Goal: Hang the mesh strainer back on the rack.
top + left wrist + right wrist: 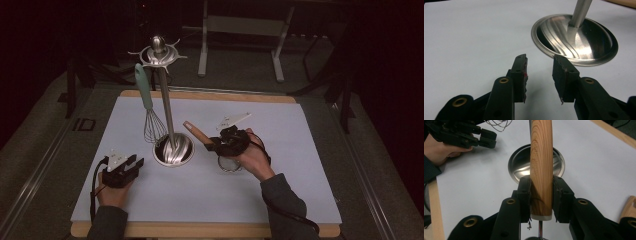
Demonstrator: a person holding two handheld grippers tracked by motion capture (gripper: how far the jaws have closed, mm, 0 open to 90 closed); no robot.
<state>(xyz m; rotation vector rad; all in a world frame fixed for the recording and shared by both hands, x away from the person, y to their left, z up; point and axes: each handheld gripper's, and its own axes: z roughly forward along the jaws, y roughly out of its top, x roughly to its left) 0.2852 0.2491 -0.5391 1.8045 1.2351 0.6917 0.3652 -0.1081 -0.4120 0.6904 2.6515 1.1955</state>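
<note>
Left gripper (134,163) rests on the white table cover (280,200) near the front edge, jaws spread with nothing between them, pointing toward the round steel base (584,47) of the utensil stand (165,100). Right gripper (214,145) is raised just right of the base, its pads pinching the wooden handle (541,167) of a utensil; the handle tilts up and left toward the stand's pole. A metal head (229,164) hangs below the hand, its type unclear. Beyond, a whisk (154,125) with a teal handle hangs from the stand's top ring, beside the pole. Table legs (202,45) stand behind.
</note>
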